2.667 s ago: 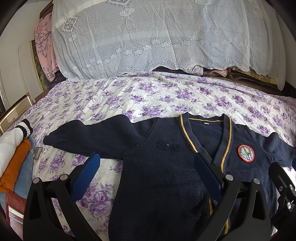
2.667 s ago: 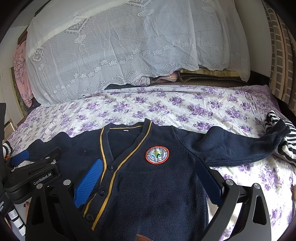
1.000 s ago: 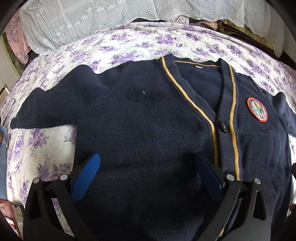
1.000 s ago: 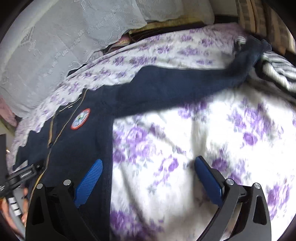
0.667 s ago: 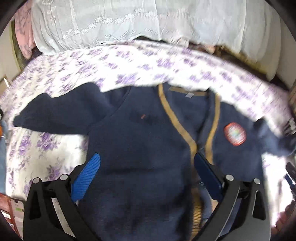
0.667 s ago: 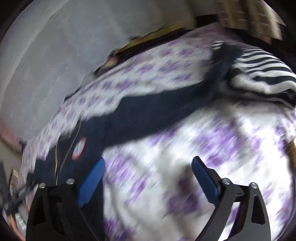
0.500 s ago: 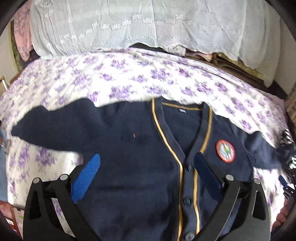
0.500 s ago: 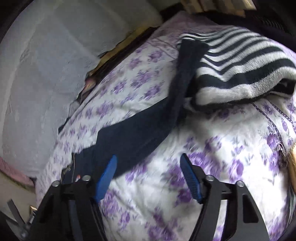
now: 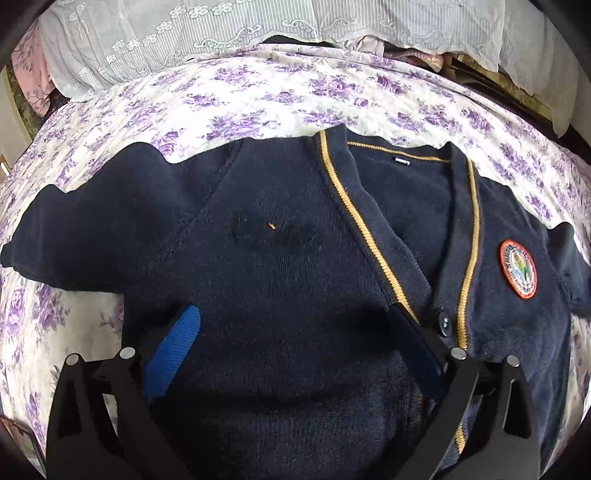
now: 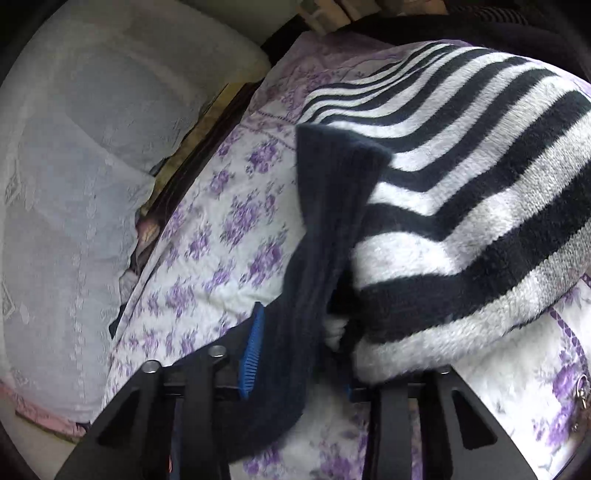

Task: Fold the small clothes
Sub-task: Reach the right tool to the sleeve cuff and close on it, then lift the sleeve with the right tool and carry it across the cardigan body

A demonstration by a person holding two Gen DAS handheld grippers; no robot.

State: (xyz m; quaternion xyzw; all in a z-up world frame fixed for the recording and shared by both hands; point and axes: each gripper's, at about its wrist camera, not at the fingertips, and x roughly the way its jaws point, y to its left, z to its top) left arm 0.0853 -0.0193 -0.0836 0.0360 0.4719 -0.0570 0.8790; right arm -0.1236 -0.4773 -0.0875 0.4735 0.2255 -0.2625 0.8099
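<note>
A navy cardigan point(image 9: 280, 266) with yellow trim and a round red badge point(image 9: 518, 268) lies spread flat on the purple-flowered bedsheet point(image 9: 258, 96). My left gripper point(image 9: 295, 347) hovers open over its chest, with only flat knit below the blue pads. In the right wrist view the cardigan's right sleeve point(image 10: 325, 221) runs up to its ribbed cuff, which rests against a striped fleece. My right gripper point(image 10: 299, 369) is closing, with that sleeve bunched between the jaws. The left pad point(image 10: 251, 354) presses the knit. The other pad is mostly hidden behind the cloth.
A black-and-white striped fleece garment point(image 10: 480, 192) lies heaped right beside the sleeve's cuff. A pile under a white lace cover point(image 9: 258, 33) lines the head of the bed. Pink cloth point(image 9: 29, 74) hangs at the far left. Bare sheet point(image 10: 229, 236) lies left of the sleeve.
My right gripper has travelled right along the sleeve toward the cuff, rolled, and narrowed its jaws from wide open onto the sleeve. The left gripper drifted over the cardigan and stays open.
</note>
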